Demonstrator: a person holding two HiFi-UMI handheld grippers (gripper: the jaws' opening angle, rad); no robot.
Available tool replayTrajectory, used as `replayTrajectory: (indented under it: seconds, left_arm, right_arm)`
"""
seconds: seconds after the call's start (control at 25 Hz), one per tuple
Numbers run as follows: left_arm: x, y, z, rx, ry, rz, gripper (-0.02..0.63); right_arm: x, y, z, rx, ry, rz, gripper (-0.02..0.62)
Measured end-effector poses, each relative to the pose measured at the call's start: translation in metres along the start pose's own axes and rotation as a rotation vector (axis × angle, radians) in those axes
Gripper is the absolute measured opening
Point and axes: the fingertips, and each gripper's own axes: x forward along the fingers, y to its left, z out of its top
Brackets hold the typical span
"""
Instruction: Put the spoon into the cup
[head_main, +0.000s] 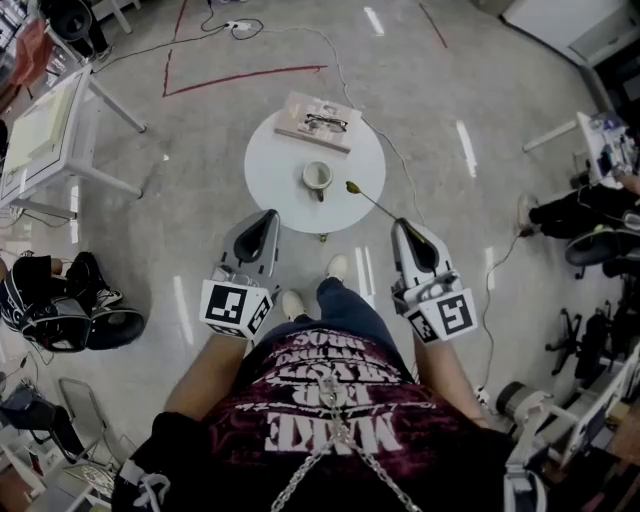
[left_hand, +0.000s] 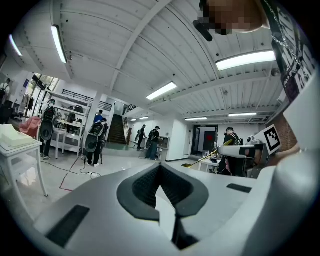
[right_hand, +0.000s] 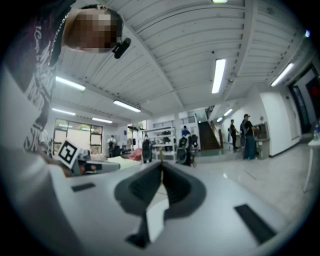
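Note:
A pale cup stands near the middle of a small round white table. My right gripper is shut on the handle end of a thin gold spoon. The spoon reaches out over the table's right edge, its bowl up and to the right of the cup. In the right gripper view the gold handle shows as a thin line between the closed jaws. My left gripper hangs at the table's near left edge, shut and holding nothing. From the left gripper view the spoon sticks out of the right gripper.
A book with a pair of glasses lies at the table's far side. A white desk stands at the left, bags lie on the floor below it, and a cable runs past the table. Chairs and gear crowd the right edge.

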Motion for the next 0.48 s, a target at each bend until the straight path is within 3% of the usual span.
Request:
replayTrajectory:
  seconds: [0.48]
  left_arm:
    - [0.047,0.021,-0.007,-0.018,0.028,0.058,0.026]
  right_arm:
    - [0.046,-0.041,-0.007,0.027,0.019,0.053,0.035]
